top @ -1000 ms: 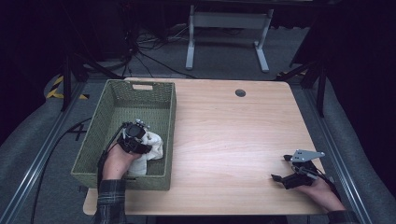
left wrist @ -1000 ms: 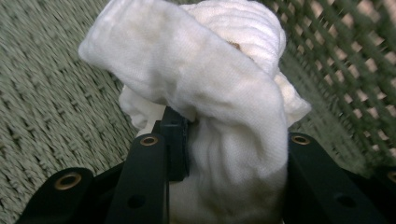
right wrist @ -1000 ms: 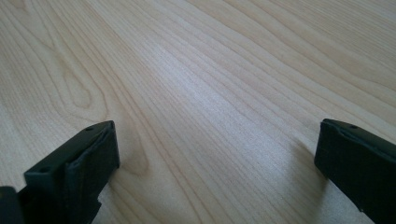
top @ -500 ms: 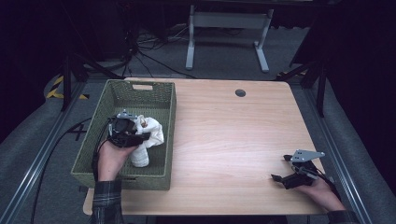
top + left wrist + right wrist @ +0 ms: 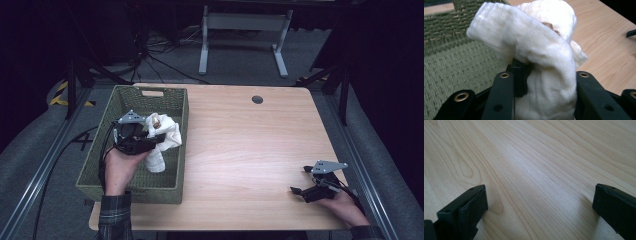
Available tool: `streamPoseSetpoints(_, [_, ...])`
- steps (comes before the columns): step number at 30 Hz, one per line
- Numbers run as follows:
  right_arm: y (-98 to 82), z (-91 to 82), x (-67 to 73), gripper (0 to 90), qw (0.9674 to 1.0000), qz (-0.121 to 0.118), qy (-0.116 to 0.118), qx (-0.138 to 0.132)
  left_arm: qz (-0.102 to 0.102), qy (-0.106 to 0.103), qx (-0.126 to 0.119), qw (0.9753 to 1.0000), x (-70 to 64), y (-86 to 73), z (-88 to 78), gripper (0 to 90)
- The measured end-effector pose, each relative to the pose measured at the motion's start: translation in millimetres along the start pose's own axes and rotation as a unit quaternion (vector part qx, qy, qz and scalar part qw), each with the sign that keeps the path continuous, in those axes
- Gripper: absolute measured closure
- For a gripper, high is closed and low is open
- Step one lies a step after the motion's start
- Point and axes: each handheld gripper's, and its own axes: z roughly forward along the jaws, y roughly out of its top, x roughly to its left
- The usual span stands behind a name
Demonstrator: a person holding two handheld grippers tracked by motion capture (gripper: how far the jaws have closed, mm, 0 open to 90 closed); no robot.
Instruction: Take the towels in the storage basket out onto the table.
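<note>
As seen in the high view, the left gripper (image 5: 150, 141) hangs over the green woven basket (image 5: 100, 170) at the left end of the wooden table (image 5: 250, 145), its jaws clamped on a crumpled white cloth (image 5: 164, 137) that droops from them inside the basket, near its right wall. The right gripper (image 5: 300, 181) rests on the table near the front right corner, well apart from the basket.

In the left gripper view, the white cloth (image 5: 544, 57) is bunched between the two black jaws, with the basket floor (image 5: 456, 67) behind it and bare table (image 5: 609, 42) to the right.

In the right gripper view, the jaws stand wide apart with only the tabletop (image 5: 536, 170) between them.
</note>
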Motion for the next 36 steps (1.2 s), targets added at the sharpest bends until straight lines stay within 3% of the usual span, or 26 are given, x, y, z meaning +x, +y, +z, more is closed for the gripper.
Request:
streamPoseSetpoints(8, [0.0, 0.0, 0.0, 0.1, 1.0000, 0.000, 0.000, 0.000, 0.007, -0.026, -0.026, 0.9993, -18.2, 12.7, -2.6, 66.8])
streamPoseSetpoints(17, [0.0, 0.0, 0.0, 0.1, 1.0000, 0.000, 0.000, 0.000, 0.027, -0.052, -0.038, 0.9976, -39.0, 27.0, -0.1, 66.8])
streamPoseSetpoints(27, [0.0, 0.0, 0.0, 0.1, 1.0000, 0.000, 0.000, 0.000, 0.047, -0.078, -0.046, 0.9948, -59.3, 40.3, 12.5, 66.7])
streamPoseSetpoints(36, [0.0, 0.0, 0.1, 0.1, 1.0000, 0.000, 0.000, 0.000, 0.072, -0.105, -0.041, 0.9911, -83.7, 49.4, 35.1, 66.7])
